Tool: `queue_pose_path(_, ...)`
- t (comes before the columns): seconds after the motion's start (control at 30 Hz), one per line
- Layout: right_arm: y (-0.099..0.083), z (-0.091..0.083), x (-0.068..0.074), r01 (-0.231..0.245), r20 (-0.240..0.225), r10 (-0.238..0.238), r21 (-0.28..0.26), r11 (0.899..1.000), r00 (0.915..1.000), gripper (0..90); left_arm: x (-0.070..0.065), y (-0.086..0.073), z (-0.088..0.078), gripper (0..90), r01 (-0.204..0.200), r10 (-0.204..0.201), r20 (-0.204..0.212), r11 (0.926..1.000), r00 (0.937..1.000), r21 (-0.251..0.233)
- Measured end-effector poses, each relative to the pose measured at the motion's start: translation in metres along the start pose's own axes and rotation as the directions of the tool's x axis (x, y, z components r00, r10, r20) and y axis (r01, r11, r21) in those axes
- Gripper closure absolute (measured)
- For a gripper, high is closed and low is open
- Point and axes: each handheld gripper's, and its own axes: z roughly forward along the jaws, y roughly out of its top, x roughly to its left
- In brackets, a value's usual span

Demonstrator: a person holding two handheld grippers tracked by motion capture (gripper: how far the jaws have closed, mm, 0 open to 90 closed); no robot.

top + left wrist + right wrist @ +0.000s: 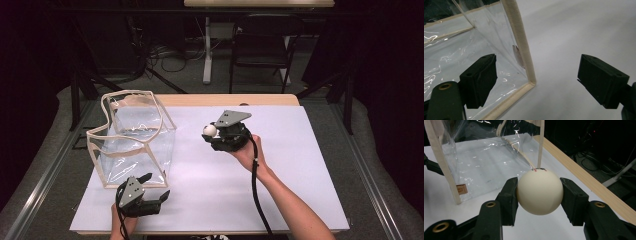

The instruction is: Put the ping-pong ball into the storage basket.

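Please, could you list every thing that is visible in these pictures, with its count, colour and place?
ball: one, cream white, held between the right claw's jaws above the table
bag: one, clear plastic with beige trim, standing open on the table's left part
table: one, white top with a wooden far edge
chair: one, dark, on the floor behind the table
left claw: one, black, open, beside the bag's near corner
right claw: one, black, shut on the ball

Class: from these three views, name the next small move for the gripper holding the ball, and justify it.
Probably carry the white ball, clamped in the right gripper, toward the clear bag: its top stands open, and the left gripper waits open at its near corner.
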Motion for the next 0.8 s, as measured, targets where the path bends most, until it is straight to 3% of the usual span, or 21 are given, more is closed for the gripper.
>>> queue_pose_path(0.8,0.027,0.011,0.005,0.038,-0.017,-0.038,-0.013,0.999,0.9991,51.0,0.0,0.0,-0.001,16.0,-0.001,0.001,-0.003,1.0,1.0,-0.005)
